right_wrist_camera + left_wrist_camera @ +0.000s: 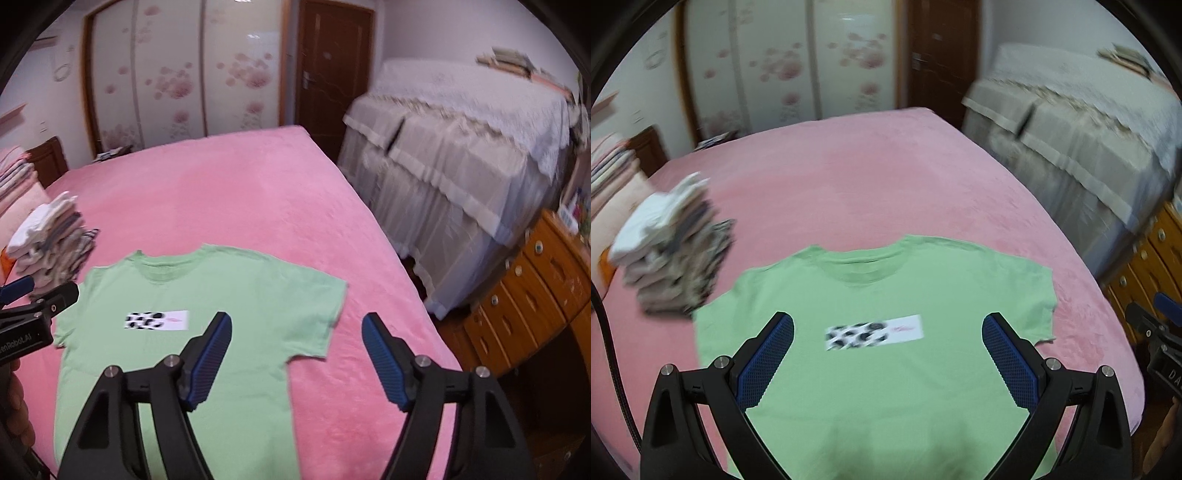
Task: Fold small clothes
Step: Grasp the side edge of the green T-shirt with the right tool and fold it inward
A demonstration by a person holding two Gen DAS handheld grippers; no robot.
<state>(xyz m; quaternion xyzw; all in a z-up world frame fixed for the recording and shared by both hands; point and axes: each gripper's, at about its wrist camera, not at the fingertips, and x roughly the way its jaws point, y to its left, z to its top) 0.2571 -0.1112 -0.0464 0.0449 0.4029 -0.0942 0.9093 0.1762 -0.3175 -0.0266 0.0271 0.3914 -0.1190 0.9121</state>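
Blue-padded left gripper (887, 326) and right gripper (296, 326) are hanging spread wide, pinching nothing, over the green T-shirt (221, 295) lying flat on the pink bed (221, 177), collar pointing twelve o'clock, hem six. Lettering "enRobot.AI" is showing at nine o'clock.

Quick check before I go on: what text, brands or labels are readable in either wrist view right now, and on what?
"enRobot.AI", start cut off by the frame edge: on the black body of the left gripper, seen from the right wrist view.
"DA", rest cut off: on the black body of the right gripper, seen from the left wrist view.
Pink script on the white patch of the green T-shirt: too blurred to read.
Nothing else legible.
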